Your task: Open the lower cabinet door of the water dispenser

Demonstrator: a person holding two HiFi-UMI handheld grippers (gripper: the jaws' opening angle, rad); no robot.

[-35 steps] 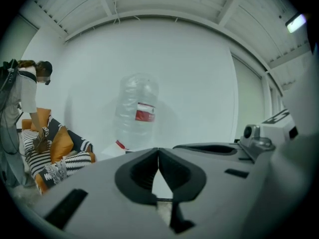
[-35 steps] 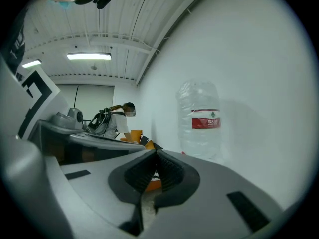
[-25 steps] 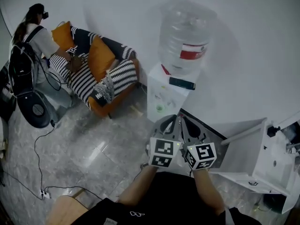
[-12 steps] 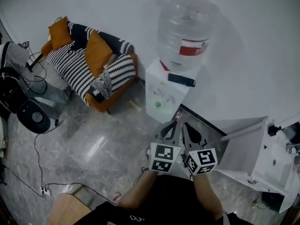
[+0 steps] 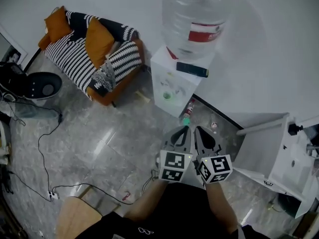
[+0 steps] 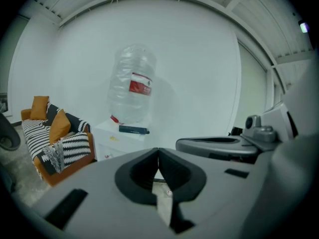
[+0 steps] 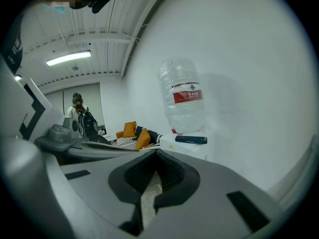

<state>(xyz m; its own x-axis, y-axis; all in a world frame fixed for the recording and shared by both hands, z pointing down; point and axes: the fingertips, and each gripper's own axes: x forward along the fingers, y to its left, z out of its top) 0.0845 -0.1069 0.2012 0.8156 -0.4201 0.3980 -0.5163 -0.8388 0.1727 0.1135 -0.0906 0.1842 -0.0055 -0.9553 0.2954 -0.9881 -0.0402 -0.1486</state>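
The dispenser stands on the floor against the wall, beside the sofa; its lower door is not clearly in sight. Your left gripper and right gripper both have their jaws pressed together, empty. Expect a light, stiff plastic door on a catch. Hook its free edge and pull gently, because the bottle likely makes the unit top-heavy.

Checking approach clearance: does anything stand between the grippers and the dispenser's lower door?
Partly. What looks like a small bottle stands on the floor at the dispenser's near corner, ahead of the left gripper and right gripper, both shut. Otherwise only floor.
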